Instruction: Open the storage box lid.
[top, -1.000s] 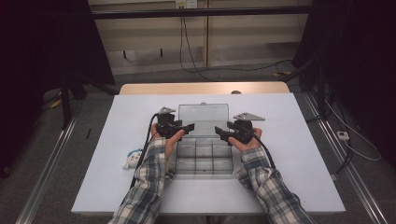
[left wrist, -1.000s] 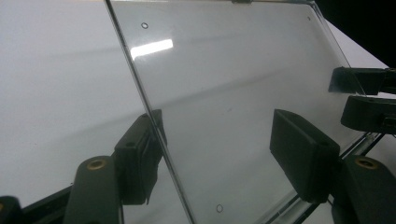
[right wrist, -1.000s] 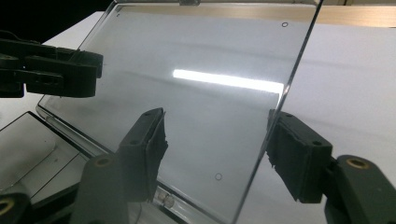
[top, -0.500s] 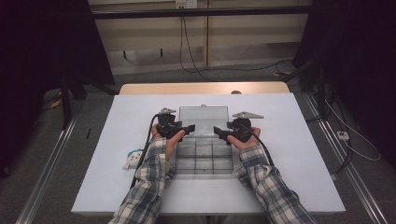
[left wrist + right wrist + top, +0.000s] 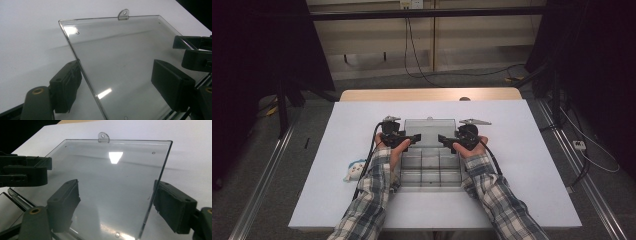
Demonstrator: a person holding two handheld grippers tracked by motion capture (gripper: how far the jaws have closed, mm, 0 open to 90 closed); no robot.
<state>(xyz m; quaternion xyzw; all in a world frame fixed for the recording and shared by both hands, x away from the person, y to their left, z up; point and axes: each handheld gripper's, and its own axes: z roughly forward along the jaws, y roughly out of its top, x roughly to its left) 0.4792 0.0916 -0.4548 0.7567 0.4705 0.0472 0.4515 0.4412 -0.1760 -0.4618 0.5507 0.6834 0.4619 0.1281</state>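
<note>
- The clear compartment box [image 5: 431, 167] sits mid-counter, just ahead of me, with its transparent lid [image 5: 430, 127] swung open and lying back towards the far edge; I read the work in hand as moving that lid on its hinge.
- In the left gripper view, my left tongs [image 5: 120, 86] straddle the lid's [image 5: 120, 62] left side edge, jaws spread, one pad on each face and neither pressing.
- In the right gripper view, my right tongs [image 5: 116, 207] bracket the lid's [image 5: 110, 185] right side edge the same way, spread and not pinching.
- I take the symmetric hold as a way to keep a thin panel from twisting as it swings.
- The hang tab [image 5: 103, 137] marks the lid's free far edge; the hinge line is near the tongs.
- The white counter [image 5: 532, 150] lies bare beyond and on both sides of the lid, giving room to swing.
- A small plush toy [image 5: 354, 169] lies well to the box's left, beside my left sleeve [image 5: 372, 200], out of the lid's path.
</note>
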